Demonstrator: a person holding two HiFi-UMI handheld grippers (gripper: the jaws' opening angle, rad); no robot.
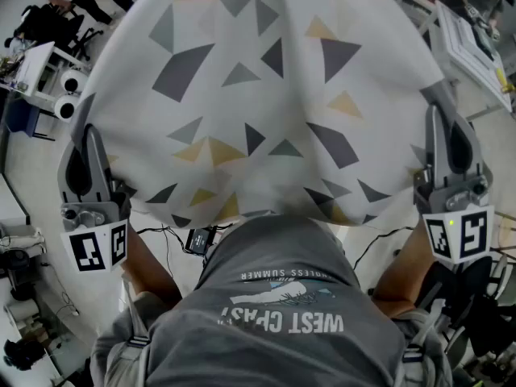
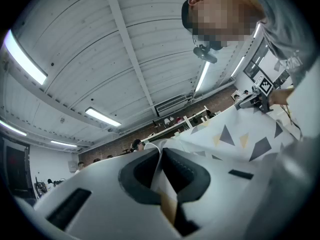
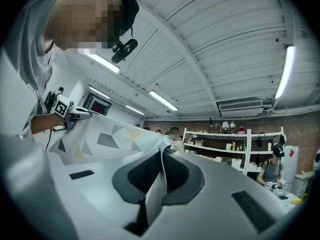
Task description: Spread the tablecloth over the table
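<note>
A white tablecloth [image 1: 266,95] printed with grey and yellow triangles billows in the air in front of me, stretched between both grippers. My left gripper [image 1: 84,131] is shut on its near left corner, and the cloth edge [image 2: 161,184] runs pinched between the dark pads [image 2: 187,176]. My right gripper [image 1: 439,103] is shut on the near right corner, where a fold of cloth [image 3: 157,184] stands clamped between its pads [image 3: 145,176]. The table under the cloth is hidden. Across the cloth each gripper view catches the other gripper [image 2: 255,100] [image 3: 70,113].
Rolls of paper and clutter [image 1: 68,91] sit at the left, a white framed unit [image 1: 472,43] at the upper right. Cables [image 1: 197,239] hang near my torso. Shelving [image 3: 230,144] and several people stand in the room's background [image 2: 135,145].
</note>
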